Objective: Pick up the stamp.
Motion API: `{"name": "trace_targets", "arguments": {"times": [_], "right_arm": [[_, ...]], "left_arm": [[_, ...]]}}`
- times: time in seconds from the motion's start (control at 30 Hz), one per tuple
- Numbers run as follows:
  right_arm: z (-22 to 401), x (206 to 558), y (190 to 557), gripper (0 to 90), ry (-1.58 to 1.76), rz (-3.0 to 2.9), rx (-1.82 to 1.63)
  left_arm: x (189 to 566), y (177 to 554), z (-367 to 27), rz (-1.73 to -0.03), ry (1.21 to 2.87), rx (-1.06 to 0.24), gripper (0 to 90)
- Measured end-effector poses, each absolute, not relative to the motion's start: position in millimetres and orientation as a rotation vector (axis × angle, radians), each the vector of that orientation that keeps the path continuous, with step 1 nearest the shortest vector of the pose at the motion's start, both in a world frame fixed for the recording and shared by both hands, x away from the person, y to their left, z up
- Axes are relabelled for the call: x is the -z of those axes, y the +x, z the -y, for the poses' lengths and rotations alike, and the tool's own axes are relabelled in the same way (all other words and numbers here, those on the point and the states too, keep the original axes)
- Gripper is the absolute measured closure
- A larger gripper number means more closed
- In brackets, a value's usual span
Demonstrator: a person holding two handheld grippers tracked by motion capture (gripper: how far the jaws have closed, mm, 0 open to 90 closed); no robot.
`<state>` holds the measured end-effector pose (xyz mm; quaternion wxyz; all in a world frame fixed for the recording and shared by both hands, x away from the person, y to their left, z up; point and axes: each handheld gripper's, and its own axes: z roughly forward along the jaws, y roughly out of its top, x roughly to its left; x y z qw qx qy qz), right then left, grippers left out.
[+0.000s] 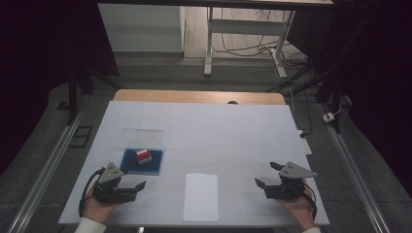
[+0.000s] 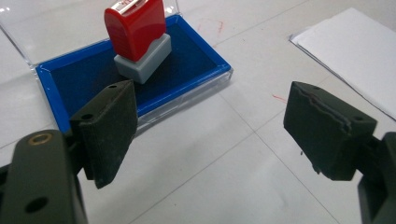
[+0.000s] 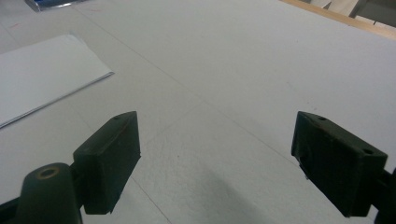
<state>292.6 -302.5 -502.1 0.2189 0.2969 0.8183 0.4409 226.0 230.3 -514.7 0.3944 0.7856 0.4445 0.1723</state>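
A red stamp with a grey base (image 1: 143,156) (image 2: 137,39) stands on a blue ink pad (image 1: 142,162) (image 2: 93,77) whose clear lid lies open behind it. My left gripper (image 1: 131,177) (image 2: 210,126) rests near the table's front left, just in front of the pad, open with nothing between its jaws. A white sheet of paper (image 1: 200,196) (image 2: 355,51) (image 3: 42,77) lies at the front centre. My right gripper (image 1: 266,174) (image 3: 215,158) sits at the front right, open and empty, over bare table.
The white table top (image 1: 218,131) has a wooden strip along its far edge. Rails run down both sides of the table. A desk frame and cables (image 1: 272,48) stand on the floor beyond.
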Motion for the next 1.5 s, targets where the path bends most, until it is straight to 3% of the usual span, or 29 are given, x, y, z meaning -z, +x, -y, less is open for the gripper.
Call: {"name": "trace_targets", "arguments": {"times": [1.03, 1.5], "right_arm": [[289, 501, 288, 26.2, 0.749, -2.3, -1.266], [290, 500, 285, 27.6, 0.757, -2.306, -1.264]], "left_arm": [[515, 223, -232, -1.11, 1.978, -0.416, 18.7], [487, 226, -228, -1.095, 1.997, -0.469, 18.7]]}}
